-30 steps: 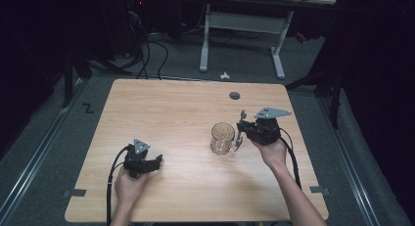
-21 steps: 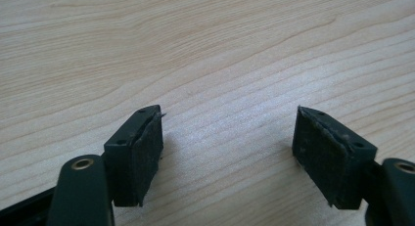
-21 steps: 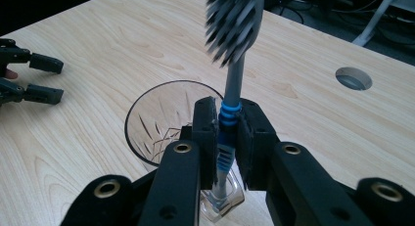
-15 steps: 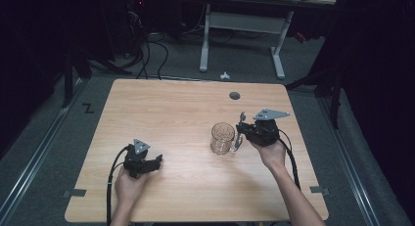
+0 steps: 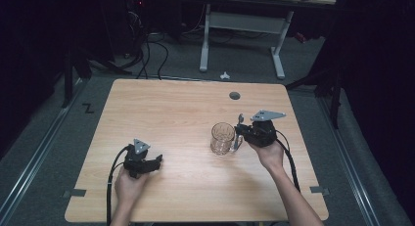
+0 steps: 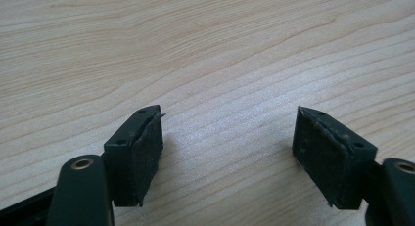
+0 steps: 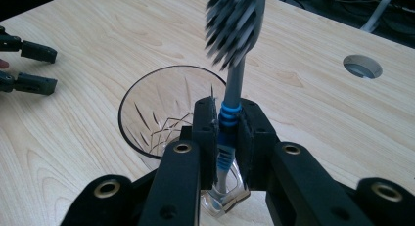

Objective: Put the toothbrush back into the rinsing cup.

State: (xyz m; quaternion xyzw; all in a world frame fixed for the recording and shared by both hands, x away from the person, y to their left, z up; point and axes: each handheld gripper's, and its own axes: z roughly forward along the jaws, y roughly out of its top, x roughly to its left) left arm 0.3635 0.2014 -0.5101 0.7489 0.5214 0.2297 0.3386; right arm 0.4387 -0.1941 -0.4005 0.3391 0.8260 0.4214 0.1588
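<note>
Gripping a toothbrush in the right gripper fingers, handle end hidden behind glass mug, left gripper fingers wide

I am looking at a lab or a recording room, not a home. The wooden worktop is standing on grey carpet floor, with a cable hole in its top. Black cables are lying behind it, a height-adjustable desk frame is standing further back, and dark curtains are surrounding everything.

Black claw — brass rivets, seemingly
</note>
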